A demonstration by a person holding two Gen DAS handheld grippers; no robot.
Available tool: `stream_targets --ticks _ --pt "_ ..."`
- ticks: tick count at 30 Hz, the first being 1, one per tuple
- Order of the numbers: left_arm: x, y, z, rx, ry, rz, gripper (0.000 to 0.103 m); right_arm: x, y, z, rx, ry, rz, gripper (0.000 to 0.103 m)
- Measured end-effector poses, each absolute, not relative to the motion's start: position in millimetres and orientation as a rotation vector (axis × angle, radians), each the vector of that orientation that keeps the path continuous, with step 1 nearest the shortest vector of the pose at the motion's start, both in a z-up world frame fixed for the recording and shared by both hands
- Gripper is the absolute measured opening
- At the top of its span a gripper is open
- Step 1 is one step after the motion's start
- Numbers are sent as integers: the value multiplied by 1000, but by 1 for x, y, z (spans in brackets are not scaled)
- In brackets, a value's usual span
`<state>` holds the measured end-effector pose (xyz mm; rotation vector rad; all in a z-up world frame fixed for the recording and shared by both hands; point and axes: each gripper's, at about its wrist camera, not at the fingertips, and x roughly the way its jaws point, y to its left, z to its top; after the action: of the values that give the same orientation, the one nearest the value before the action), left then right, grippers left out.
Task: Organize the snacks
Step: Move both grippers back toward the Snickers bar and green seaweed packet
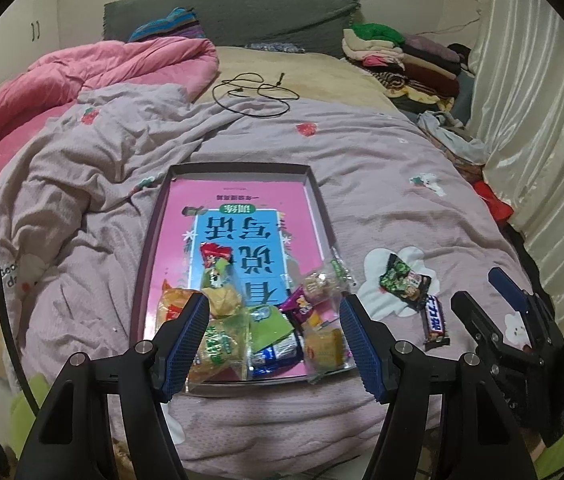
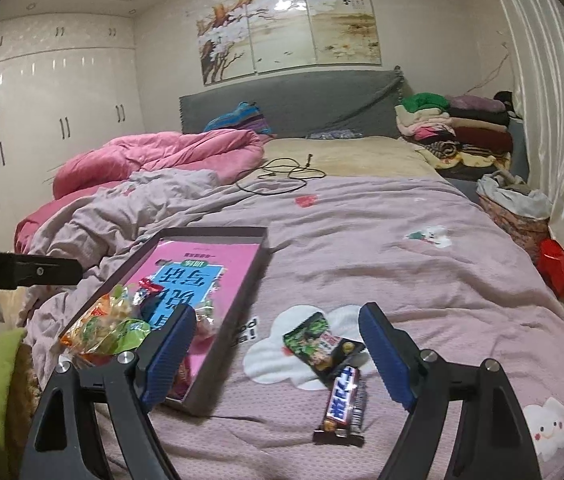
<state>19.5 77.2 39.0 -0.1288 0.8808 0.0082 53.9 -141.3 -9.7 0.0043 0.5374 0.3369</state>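
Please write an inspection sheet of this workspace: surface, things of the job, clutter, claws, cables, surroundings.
Surface: lilac quilt over a bed, wrinkled.
Job's things: shallow box with a snack pile at its near end; green packet and chocolate bar still on the quilt beside it.
Clutter: pink duvet, folded clothes.
Claws: left claw open above the pile; right claw opening, empty, before the two loose snacks.
Cables: black cord on the bed.
Surroundings: wardrobe, curtain.
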Motion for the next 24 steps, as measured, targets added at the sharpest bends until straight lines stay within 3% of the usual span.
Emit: stream_targets --ticks 11,24 --pt "24 49 41 -94 897 -52 70 61 -180 -10 61 564 237 84" --pt "46 9 24 -127 996 -165 70 77 -182 -43 28 727 216 84"
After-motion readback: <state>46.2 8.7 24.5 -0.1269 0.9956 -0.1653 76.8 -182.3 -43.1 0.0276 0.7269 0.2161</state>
